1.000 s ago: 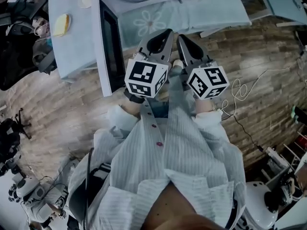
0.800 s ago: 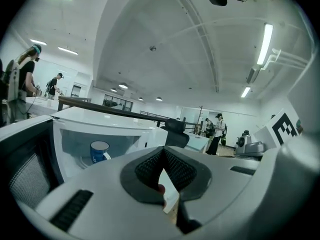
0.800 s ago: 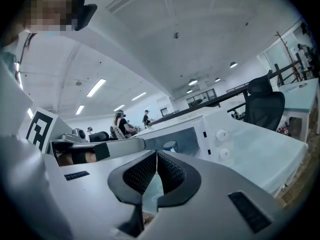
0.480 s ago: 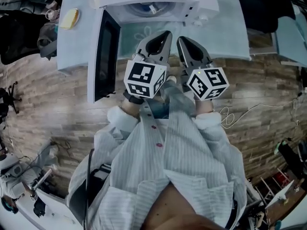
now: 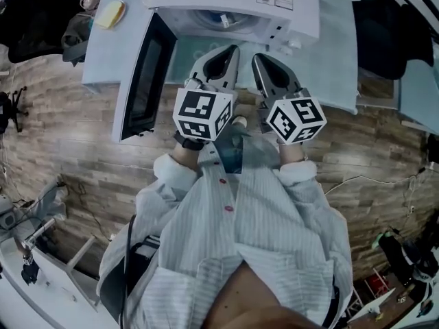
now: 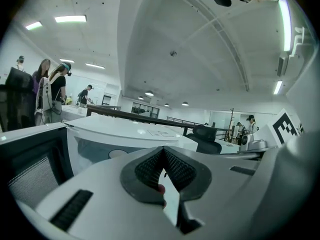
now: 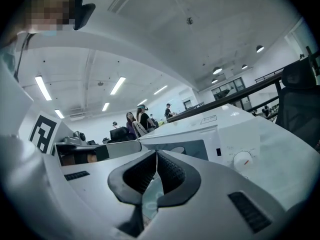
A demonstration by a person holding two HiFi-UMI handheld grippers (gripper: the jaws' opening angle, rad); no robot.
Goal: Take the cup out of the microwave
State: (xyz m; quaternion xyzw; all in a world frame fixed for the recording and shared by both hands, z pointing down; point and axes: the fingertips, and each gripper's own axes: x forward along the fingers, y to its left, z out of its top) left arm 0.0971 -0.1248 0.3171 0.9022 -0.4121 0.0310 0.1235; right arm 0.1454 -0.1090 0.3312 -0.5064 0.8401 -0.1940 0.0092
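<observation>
The white microwave (image 5: 233, 2) stands on a pale table (image 5: 336, 60) with its door (image 5: 140, 81) swung open to the left. Inside the cavity a small cup (image 5: 221, 20) shows on the turntable. Both grippers hang side by side in front of the microwave, short of the opening. My left gripper (image 5: 232, 51) is shut with nothing in it, and so is my right gripper (image 5: 259, 59). In the left gripper view the closed jaws (image 6: 162, 153) point at the open cavity (image 6: 107, 146). The right gripper (image 7: 156, 156) faces the control panel and its knob (image 7: 243, 160).
A yellow object (image 5: 110, 14) lies at the table's far left corner. The open door juts out over the wooden floor (image 5: 82, 156). Cables lie on the floor at the right (image 5: 363, 180). Several people stand in the background (image 6: 50, 91).
The microwave and table have slid rightward and closer in the head view, and the open cavity now lies straight ahead of both grippers. Both grippers stay shut and side by side.
</observation>
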